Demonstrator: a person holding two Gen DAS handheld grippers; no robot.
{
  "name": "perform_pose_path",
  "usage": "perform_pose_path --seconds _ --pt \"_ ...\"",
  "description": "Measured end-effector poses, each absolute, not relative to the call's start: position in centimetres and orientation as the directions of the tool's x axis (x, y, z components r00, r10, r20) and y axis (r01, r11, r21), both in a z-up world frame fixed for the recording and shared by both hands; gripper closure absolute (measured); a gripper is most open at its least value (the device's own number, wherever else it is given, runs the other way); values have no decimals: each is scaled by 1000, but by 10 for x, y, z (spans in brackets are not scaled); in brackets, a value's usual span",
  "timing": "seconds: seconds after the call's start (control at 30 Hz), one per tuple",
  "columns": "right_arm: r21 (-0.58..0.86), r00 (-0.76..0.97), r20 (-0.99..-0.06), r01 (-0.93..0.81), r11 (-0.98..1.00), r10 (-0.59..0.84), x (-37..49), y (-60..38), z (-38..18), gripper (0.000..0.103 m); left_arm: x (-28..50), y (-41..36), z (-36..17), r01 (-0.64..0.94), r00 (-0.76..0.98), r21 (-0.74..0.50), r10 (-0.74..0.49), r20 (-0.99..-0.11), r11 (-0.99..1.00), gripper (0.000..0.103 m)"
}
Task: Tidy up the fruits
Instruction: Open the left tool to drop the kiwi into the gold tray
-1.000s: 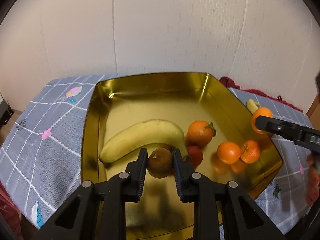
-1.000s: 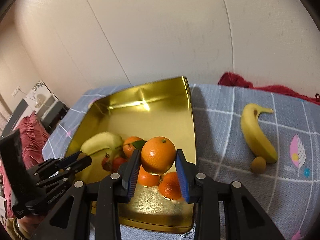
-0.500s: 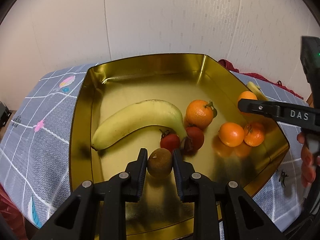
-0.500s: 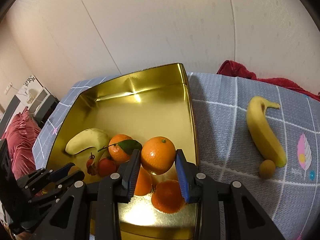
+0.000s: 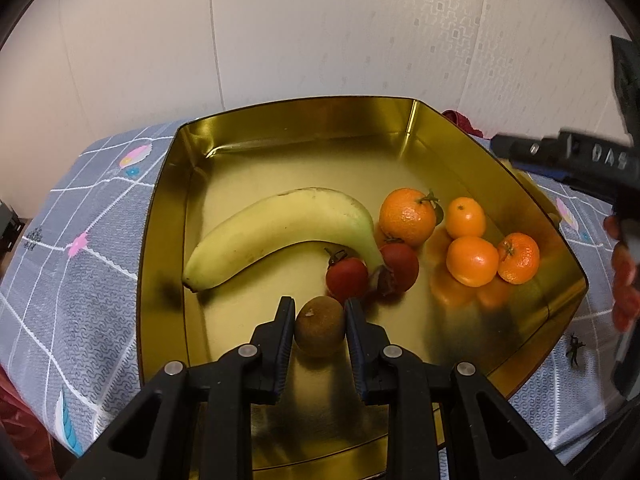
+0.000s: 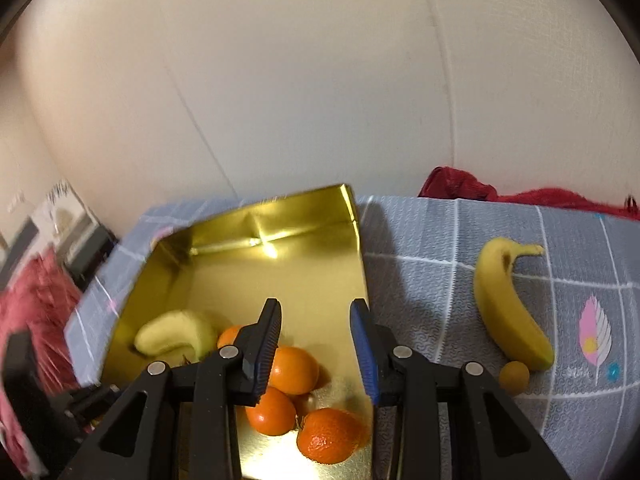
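Note:
A gold tray point(image 5: 160, 216) point(image 6: 312, 208) holds a banana point(image 5: 280, 224), two red tomatoes point(image 5: 346, 278), and several mandarins point(image 5: 472, 260). My left gripper point(image 5: 320, 320) is shut on a brown kiwi point(image 5: 319, 332) low over the tray's near part, just in front of the tomatoes. My right gripper point(image 6: 316, 328) stands open and empty above the mandarins point(image 6: 294, 370) at the tray's right side. It also shows at the right edge of the left wrist view as the right gripper point(image 5: 560, 156).
On the grey grid-patterned cloth point(image 6: 440, 280) right of the tray lie a second banana point(image 6: 508, 312) and a small yellow-brown round fruit point(image 6: 514, 376). A red cloth point(image 6: 460, 184) bunches at the table's back edge against the pale wall. A person's fingers point(image 5: 624, 276) hold the right gripper.
My right gripper opened and let go of its mandarin, which now lies in the tray with the others. My left gripper drew back toward the tray's near part, kiwi still held.

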State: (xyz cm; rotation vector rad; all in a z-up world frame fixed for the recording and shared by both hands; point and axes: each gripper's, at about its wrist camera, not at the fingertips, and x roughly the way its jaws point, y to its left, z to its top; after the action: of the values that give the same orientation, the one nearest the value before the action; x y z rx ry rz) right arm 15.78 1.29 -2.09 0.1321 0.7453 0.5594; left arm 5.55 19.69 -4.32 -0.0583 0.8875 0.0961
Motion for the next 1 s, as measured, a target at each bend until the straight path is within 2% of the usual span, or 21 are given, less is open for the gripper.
perform_pose_path --seconds 0.23,0.53,0.6,0.7,0.77,0.83,0.9,1.0 --pt "360 607 -601 -374 855 519 163 -14 -19 66 56 194 -46 -114 623 29 94 -777 993 77" --pt "373 613 -595 -363 854 520 160 -23 -17 66 55 207 -37 -157 654 -10 96 -751 988 77" --pt "376 615 -594 -358 855 519 160 -25 -17 66 54 212 -35 -177 658 -25 99 -746 984 74" --pt "381 621 -591 -347 857 515 161 -31 -16 66 52 220 -29 -227 674 -62 111 -730 972 52" --pt "380 625 -592 -339 861 508 162 -37 -14 66 50 226 -23 -262 696 -115 105 -710 958 18" --pt "381 629 -594 -328 865 501 163 -46 -13 66 48 232 -19 -281 719 -208 62 -693 937 10" --pt "374 649 -591 -307 875 480 162 -60 -11 66 50 235 -18 -264 733 -297 -9 -680 918 9" --pt "368 673 -590 -267 891 446 162 -81 -9 65 54 230 -17 -266 731 -325 -30 -682 908 7"
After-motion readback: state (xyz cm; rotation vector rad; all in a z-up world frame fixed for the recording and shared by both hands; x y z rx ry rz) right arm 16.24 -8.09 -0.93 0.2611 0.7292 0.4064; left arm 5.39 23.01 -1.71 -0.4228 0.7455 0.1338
